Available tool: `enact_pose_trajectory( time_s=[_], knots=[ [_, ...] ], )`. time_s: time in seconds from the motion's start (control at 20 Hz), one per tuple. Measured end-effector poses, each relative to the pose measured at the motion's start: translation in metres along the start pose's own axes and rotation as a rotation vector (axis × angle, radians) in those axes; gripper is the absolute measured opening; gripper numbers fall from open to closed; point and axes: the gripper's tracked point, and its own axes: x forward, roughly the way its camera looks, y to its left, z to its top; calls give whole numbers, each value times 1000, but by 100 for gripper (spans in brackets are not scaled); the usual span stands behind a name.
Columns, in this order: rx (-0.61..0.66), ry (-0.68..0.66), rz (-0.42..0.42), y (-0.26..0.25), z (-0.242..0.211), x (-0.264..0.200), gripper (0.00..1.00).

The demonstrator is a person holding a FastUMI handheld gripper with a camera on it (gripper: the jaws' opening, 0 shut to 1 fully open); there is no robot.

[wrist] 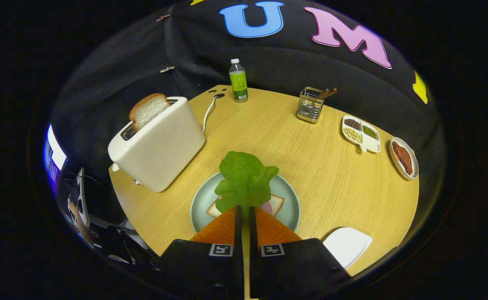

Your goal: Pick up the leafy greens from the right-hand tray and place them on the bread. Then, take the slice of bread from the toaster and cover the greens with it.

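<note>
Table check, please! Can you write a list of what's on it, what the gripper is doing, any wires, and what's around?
Surface: round wooden table.
Job's things: lettuce pinched over bread on plate; bread slice up in toaster.
Clutter: bottle, utensil holder, divided dish, meat plate, white tray.
Grippers: gripper shut on lettuce.
Cables: toaster cord.
Surroundings: black cloth wall.

Nothing legible; the bottle (238, 81) label is blurred.
</note>
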Motion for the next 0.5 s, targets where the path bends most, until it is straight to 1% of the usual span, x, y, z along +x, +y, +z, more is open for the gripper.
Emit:
enact_pose_trajectory(
  time_s=[0.15, 0.2, 0.25, 0.35, 0.5],
  knots=[
    [0, -11, -31, -5, 1, 6, 77],
    [2, -26, -32, -5, 5, -1, 100],
    [6, -45, -25, -3, 9, -4, 98],
    [0, -102, -7, 7, 26, -22, 98],
    [-73, -238, 21, 34, 66, -64, 98]
  ],
)
